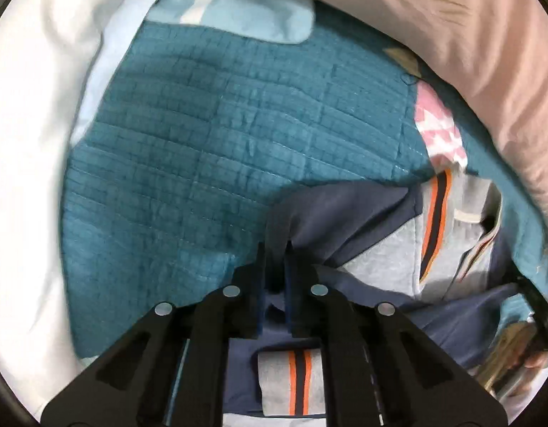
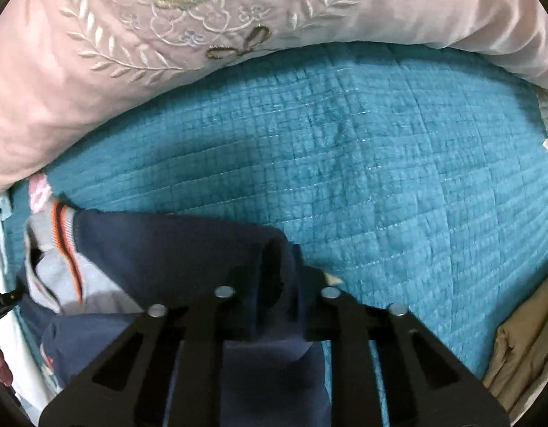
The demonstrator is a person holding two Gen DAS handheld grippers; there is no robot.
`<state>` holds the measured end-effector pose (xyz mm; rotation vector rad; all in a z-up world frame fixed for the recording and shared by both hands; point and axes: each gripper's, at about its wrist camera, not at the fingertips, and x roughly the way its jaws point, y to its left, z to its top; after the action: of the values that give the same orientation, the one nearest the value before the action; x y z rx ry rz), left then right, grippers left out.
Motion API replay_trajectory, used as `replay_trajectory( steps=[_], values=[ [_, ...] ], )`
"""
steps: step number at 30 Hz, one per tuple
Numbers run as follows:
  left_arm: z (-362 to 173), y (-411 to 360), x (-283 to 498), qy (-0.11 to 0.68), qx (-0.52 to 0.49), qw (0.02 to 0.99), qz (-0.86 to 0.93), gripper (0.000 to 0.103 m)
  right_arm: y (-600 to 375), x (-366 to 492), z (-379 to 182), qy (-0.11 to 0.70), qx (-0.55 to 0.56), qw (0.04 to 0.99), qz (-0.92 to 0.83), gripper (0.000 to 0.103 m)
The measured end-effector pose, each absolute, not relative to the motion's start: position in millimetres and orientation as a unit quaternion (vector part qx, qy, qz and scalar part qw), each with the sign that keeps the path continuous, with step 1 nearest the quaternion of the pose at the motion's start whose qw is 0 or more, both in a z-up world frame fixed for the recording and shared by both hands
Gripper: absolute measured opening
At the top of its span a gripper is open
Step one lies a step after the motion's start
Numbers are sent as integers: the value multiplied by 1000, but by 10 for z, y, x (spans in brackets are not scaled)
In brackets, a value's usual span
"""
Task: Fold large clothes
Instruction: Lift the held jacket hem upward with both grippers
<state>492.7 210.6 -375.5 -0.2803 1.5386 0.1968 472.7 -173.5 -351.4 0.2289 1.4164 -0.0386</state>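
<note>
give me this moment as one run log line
left gripper: shut on navy garment | right gripper: shut on navy garment | surface: teal quilt | fold: not yet made

The right gripper [image 2: 275,270] is clamped on a bunched fold of the navy garment [image 2: 160,249], whose grey panel with orange stripes [image 2: 66,249] lies toward the left edge of the teal quilted bedspread [image 2: 380,163]. A pink embroidered pillow [image 2: 167,35] runs along the bedspread's far edge; tan cloth [image 2: 523,348] sits at its near right corner.
</note>
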Motion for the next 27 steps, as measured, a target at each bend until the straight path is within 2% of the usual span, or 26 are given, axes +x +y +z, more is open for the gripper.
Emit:
replay_trajectory(
  steps=[2,7,16,27],
  values=[
    [-3737,1999,4944,695,-91,707,89,7,-1737,4683,-3458,651,104,752,-14,3],
    [-3690,2054,4873,689,-105,709,103,7,-1870,4606,-3312,645,125,754,-5,3],
    [-3292,1879,4681,673,-99,727,93,7,-1998,4364,-2885,623,118,773,4,3],
    [-2737,1948,4044,649,-108,751,58,7,-1914,3830,-2328,596,102,796,15,3]
  ],
)
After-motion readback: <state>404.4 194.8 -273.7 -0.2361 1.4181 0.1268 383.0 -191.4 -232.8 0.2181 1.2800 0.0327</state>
